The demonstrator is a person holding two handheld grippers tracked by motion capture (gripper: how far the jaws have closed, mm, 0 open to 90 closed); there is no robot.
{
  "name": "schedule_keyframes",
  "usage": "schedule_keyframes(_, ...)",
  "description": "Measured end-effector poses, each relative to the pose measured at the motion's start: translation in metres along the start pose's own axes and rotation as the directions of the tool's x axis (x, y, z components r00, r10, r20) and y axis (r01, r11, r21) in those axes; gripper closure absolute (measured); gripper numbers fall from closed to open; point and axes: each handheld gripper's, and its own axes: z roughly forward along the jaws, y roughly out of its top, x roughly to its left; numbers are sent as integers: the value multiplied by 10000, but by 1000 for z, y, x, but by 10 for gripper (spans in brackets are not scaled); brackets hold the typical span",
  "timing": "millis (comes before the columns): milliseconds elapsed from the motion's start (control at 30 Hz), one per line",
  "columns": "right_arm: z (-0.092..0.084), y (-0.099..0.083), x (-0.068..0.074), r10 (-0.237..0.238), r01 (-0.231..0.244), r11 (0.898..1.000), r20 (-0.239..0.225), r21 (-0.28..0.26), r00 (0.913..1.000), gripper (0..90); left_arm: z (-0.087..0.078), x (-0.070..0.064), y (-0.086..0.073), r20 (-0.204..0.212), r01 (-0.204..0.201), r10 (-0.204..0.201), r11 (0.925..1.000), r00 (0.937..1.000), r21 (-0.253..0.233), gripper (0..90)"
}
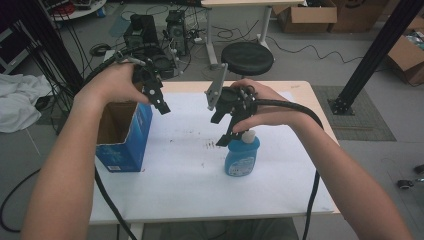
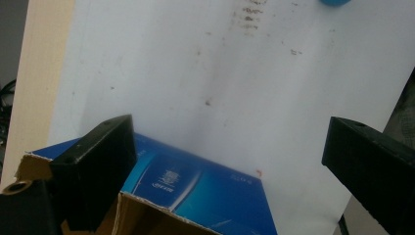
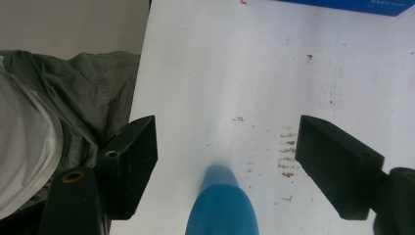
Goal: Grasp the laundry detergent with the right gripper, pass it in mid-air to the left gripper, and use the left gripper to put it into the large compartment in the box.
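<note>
Hovering right claw, jaws apart, above blue bottle.

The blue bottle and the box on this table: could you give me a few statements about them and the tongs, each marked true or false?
1. The blue bottle stands upright on the white sheet. True.
2. The right tongs are clamped on the bottle. False: their jaws stand wide apart above it.
3. The blue box is open at the top. True.
4. The left tongs hold the box. False: they are open, held above it.
5. The bottle lies inside the box. False: it stands apart, on the sheet.
</note>
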Motion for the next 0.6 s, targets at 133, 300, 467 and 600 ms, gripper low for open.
schedule_keyframes(133, -8, -4, 0, 49, -48, 9994, 45, -329, 10000, 228, -2, -2, 1, 15, -61, 62, 9999, 10000, -98, 62)
schedule_keyframes(300, -18, -11, 0, -36, 49, 9968, 166, -797, 9999, 220, -5, -3, 2, -54, -92, 91, 9999, 9999, -104, 63)
schedule_keyframes(467, -26, -21, -1, 104, -79, 9938, 218, -1112, 9997, 206, -6, -4, 3, -79, -58, 58, 9999, 10000, -90, 64)
schedule_keyframes(600, -30, -33, -1, 203, -167, 9900, 244, -1400, 9995, 203, -5, -5, 5, -68, -62, 62, 10000, 10000, -49, 64)
